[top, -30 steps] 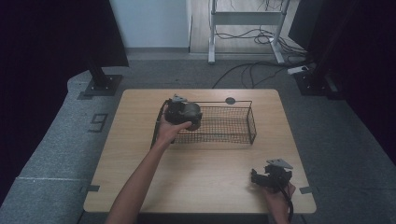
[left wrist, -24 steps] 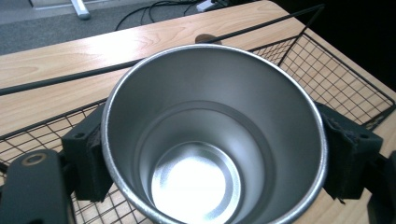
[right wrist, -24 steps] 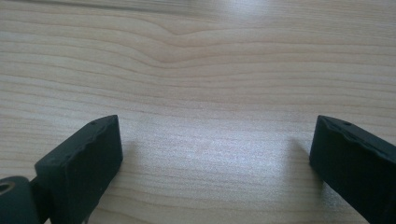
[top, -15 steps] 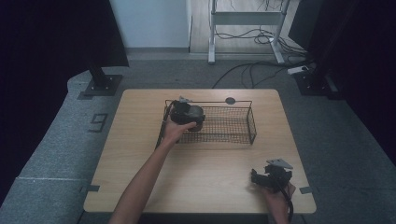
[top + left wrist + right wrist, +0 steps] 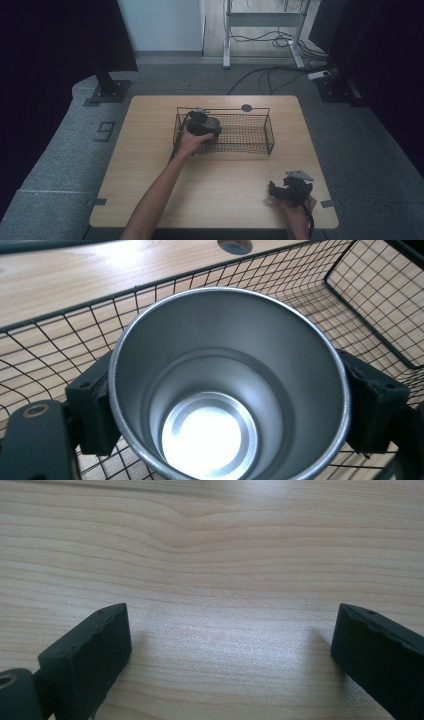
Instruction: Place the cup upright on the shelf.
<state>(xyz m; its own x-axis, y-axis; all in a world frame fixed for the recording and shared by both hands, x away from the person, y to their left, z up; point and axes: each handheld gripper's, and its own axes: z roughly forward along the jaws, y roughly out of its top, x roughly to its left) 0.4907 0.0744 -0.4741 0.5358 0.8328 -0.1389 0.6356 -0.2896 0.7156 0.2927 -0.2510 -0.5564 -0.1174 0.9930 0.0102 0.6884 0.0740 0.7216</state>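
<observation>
Beside the table (image 5: pixel 150 165), floor marking (image 5: pixel 105 131) reads 9.

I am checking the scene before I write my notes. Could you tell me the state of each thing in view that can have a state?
Metal cup: empty, gripped on both sides, inside the basket's left end.
Wire basket: resting on the table, holding no other item.
Left gripper: shut on the cup, lowered into the basket.
Right gripper: open, nothing between its jaws, low over the bare table.
</observation>
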